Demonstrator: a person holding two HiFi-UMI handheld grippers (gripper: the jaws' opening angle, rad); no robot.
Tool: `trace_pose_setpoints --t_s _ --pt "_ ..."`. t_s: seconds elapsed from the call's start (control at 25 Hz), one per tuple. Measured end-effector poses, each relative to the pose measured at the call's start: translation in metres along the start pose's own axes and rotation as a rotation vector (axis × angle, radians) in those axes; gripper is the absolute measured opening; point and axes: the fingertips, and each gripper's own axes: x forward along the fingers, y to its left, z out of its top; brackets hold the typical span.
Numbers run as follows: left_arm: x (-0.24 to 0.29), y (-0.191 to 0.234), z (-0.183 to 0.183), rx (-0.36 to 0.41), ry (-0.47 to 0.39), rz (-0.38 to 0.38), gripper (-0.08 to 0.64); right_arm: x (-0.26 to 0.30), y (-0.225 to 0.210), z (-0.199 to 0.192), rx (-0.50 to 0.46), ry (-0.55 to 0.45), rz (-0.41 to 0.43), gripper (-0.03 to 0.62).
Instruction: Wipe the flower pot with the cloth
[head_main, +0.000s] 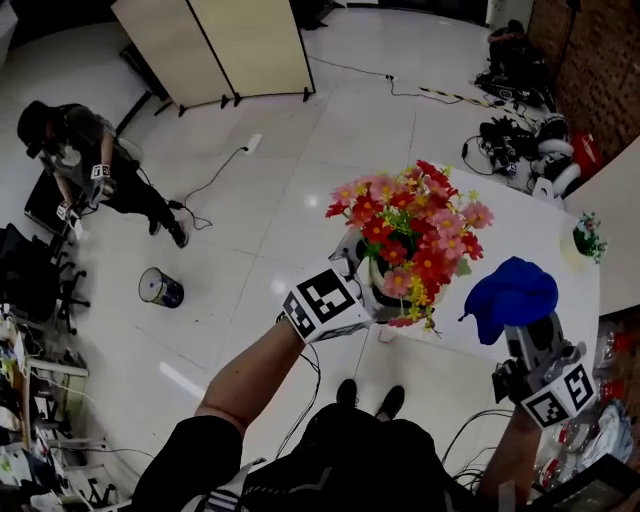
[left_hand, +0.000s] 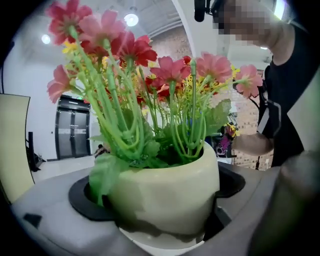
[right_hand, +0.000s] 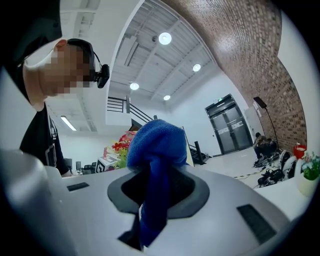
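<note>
Flower pot (left_hand: 165, 192), cream-white and rounded, sits between the jaws of the left gripper (head_main: 363, 290), which close against its sides low down and hold it upright. Green stems and leaves fill its mouth, and the flowers (head_main: 412, 230) above them are red and pink with small yellow blooms among them. One broad leaf hangs over the rim on the left of the left gripper view. In the head view the pot is at the near left edge of the white table (head_main: 545, 240). It seems to be lifted clear of the top, though that view does not settle whether its base touches.

The right gripper (head_main: 524, 335) is to the right of the pot and apart from it, over the table's near edge, pointing upward. Its jaws are drawn in on a blue cloth (right_hand: 155, 150). A narrow tail of the fabric runs down between them, and the rest bunches into a rounded cap above the tips. The cloth does not touch the pot or the flowers.

At the table's far right corner stands a small pot (head_main: 588, 240) holding a little green plant with tiny coloured blooms. On the floor (head_main: 300, 180) to the left is a round bin (head_main: 160, 288), pale inside, with contents I cannot make out. Farther off, a person (head_main: 85, 150) bends forward.
</note>
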Motion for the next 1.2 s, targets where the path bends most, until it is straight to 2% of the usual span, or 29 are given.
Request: trace_pose_setpoints --t_s 0.16,0.28,0.4,0.52,0.8,0.92,1.12,1.2 --pt "-0.024 -0.001 0.056 0.005 -0.013 0.022 0.584 0.003 0.035 0.043 -0.029 -0.04 0.043 0.066" --pt "-0.022 0.007 0.081 0.008 -0.009 0.047 0.584 0.005 0.058 0.067 -0.061 -0.07 0.127 0.066" --pt "-0.007 0.01 0.101 0.024 -0.01 0.042 0.583 0.014 0.081 0.075 -0.099 -0.027 0.266 0.066" --pt "-0.011 -0.002 0.113 0.035 -0.019 0.025 0.584 0.027 0.111 0.071 -0.117 0.034 0.336 0.066" --pt "-0.014 -0.034 0.129 0.072 -0.061 -0.039 0.583 0.014 0.123 0.08 -0.143 0.072 0.355 0.064" --pt "-0.022 -0.036 0.136 0.072 -0.092 -0.047 0.583 0.014 0.122 0.089 -0.18 0.082 0.325 0.064" --pt "-0.026 -0.046 0.136 0.045 -0.14 -0.076 0.583 0.008 0.111 0.091 -0.159 0.08 0.349 0.064" --pt "-0.028 -0.05 0.138 0.055 -0.148 -0.079 0.581 0.008 0.1 0.094 -0.149 0.077 0.323 0.064"
